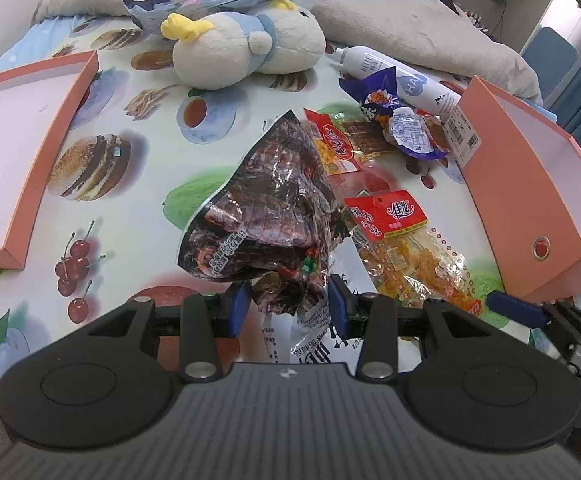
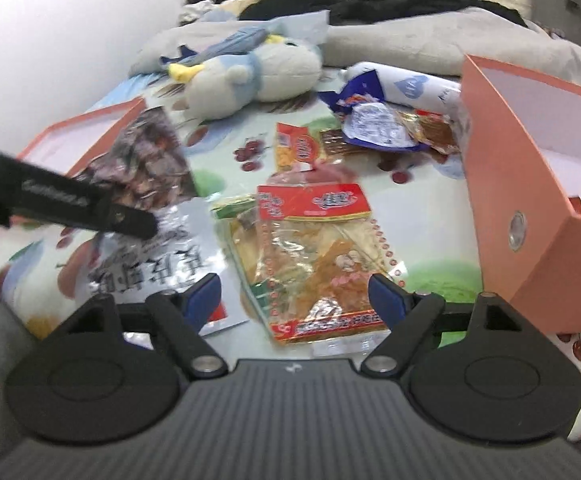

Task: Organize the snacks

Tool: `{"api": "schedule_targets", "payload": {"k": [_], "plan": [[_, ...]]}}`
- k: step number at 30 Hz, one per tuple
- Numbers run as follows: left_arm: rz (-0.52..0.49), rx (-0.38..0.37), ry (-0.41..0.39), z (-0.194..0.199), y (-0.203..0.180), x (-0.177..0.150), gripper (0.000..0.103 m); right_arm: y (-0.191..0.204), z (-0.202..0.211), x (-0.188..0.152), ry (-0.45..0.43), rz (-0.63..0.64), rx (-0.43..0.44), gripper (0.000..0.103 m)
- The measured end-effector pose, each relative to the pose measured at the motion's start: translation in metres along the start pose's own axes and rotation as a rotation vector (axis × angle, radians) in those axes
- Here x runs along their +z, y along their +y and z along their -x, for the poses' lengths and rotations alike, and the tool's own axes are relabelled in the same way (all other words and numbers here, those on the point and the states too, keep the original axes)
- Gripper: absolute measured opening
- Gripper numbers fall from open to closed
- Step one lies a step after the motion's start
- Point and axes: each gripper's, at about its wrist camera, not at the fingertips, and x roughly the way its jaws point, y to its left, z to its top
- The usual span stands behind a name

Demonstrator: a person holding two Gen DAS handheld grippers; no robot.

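Observation:
My left gripper [image 1: 288, 306] is shut on a dark crinkled snack bag [image 1: 266, 208] and holds it lifted above the table; the bag also shows in the right wrist view [image 2: 146, 156]. My right gripper [image 2: 294, 294] is open, its jaws on either side of a clear yellow snack pack with a red label [image 2: 314, 256], which also shows in the left wrist view [image 1: 406, 240]. A smaller red and yellow pack [image 1: 338, 144] lies further back, next to a pile of blue and white wrapped snacks [image 1: 406, 128].
An orange box [image 1: 530, 184] stands at the right, an orange lid tray [image 1: 18, 152] at the left. A plush toy [image 1: 242, 48], a white spray bottle [image 1: 402, 76] and grey bedding [image 1: 410, 28] lie at the back. A white printed bag [image 2: 150, 264] lies flat at the left.

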Motion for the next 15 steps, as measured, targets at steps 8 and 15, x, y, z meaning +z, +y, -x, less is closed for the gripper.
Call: {"api": "schedule_targets", "payload": {"k": [8, 15], "plan": [[-0.004, 0.005, 0.025, -0.006, 0.002, -0.005, 0.047, -0.013, -0.010, -0.001, -0.037, -0.039, -0.053, 0.083], [-0.002, 0.003, 0.027, -0.006, 0.001, -0.006, 0.047, -0.022, -0.033, -0.010, 0.041, -0.026, -0.060, 0.083]]}}
